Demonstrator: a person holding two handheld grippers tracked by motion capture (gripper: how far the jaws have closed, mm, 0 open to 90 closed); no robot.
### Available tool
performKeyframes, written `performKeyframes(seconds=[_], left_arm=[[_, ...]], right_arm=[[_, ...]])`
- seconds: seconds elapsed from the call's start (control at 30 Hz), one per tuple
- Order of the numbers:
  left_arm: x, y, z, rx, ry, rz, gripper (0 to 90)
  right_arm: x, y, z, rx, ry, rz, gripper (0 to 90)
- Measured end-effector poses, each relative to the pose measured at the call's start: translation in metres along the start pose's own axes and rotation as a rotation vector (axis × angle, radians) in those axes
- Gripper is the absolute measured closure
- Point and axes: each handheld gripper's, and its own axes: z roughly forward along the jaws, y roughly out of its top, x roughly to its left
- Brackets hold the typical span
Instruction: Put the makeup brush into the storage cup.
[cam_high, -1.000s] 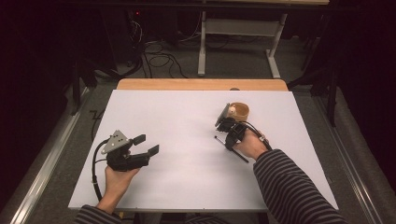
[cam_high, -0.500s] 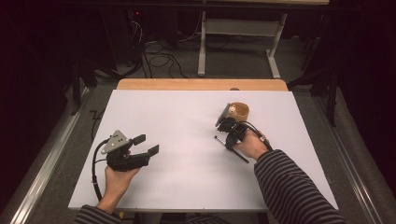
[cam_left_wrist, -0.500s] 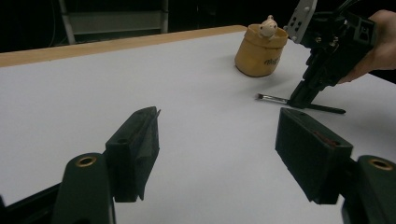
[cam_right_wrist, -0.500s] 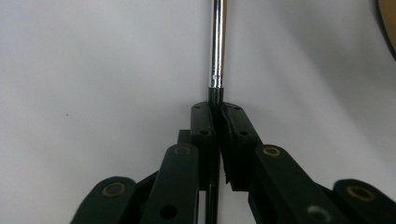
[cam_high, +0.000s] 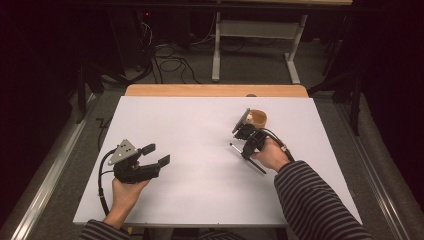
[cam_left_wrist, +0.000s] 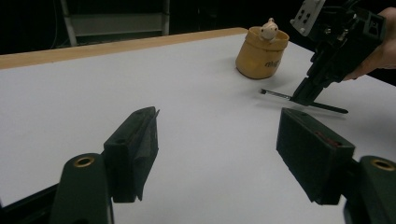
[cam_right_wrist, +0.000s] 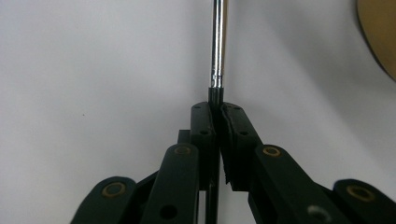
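Observation:
A thin brush (cam_high: 236, 147) with a black handle and a silver ferrule (cam_right_wrist: 217, 46) lies low at the white table (cam_high: 200, 125), right of its middle. My right gripper (cam_high: 246, 152) points down at it and is shut on the handle just behind the ferrule (cam_left_wrist: 275, 95). Whether the brush rests on the table I cannot tell. Just beyond stands a tan pot (cam_high: 258, 118) with a small pale figure (cam_left_wrist: 269, 29) in it. My left gripper (cam_high: 157, 154) is held at the table's front left, open, with nothing between its jaws (cam_left_wrist: 217, 135).
The table's far edge is a wooden strip (cam_high: 215, 90). Beyond it stand a metal frame (cam_high: 255, 45) and cables (cam_high: 170, 62) on a dark floor. A striped sleeve (cam_high: 310, 200) comes in from the bottom right.

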Motion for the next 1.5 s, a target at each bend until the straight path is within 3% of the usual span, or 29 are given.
performKeyframes(seconds=[0.23,0.37,0.67,0.7,0.73,1.03,1.1,1.2,1.3,1.4,1.5], left_arm=[[0.000,0.000,0.000,0.001,-0.001,-0.002,29.5],[0.000,0.000,0.000,0.000,-0.001,-0.004,29.3],[0.001,0.000,0.000,0.000,-0.003,-0.007,28.7],[0.001,0.000,0.000,0.001,-0.003,-0.006,28.7],[0.001,0.000,0.000,0.001,-0.003,-0.006,28.7],[0.001,0.000,0.001,0.004,-0.006,-0.009,28.6],[0.001,0.000,0.001,0.006,-0.008,-0.011,28.3],[0.001,0.000,0.001,0.008,-0.008,-0.013,27.8],[0.001,0.000,0.001,0.008,-0.008,-0.014,27.7],[0.001,0.000,0.001,0.007,-0.009,-0.015,27.6],[0.001,0.000,0.001,0.007,-0.009,-0.016,27.5]], right_arm=[[0.001,-0.003,-0.007,-0.024,0.010,0.012,86.0],[0.000,-0.004,-0.007,-0.037,0.010,-0.018,86.0],[0.004,-0.006,-0.012,-0.045,0.018,-0.003,86.0],[0.003,-0.006,-0.012,-0.057,0.016,-0.025,86.0],[0.004,-0.007,-0.014,-0.059,0.022,-0.006,86.0],[0.002,-0.012,-0.018,-0.088,0.029,-0.016,86.0],[0.003,-0.014,-0.019,-0.088,0.035,0.014,86.0],[0.001,-0.015,-0.020,-0.097,0.037,-0.007,86.0],[0.003,-0.017,-0.022,-0.104,0.044,0.025,86.0],[0.001,-0.019,-0.025,-0.126,0.046,0.001,86.0],[0.002,-0.020,-0.027,-0.135,0.048,0.010,86.0]])
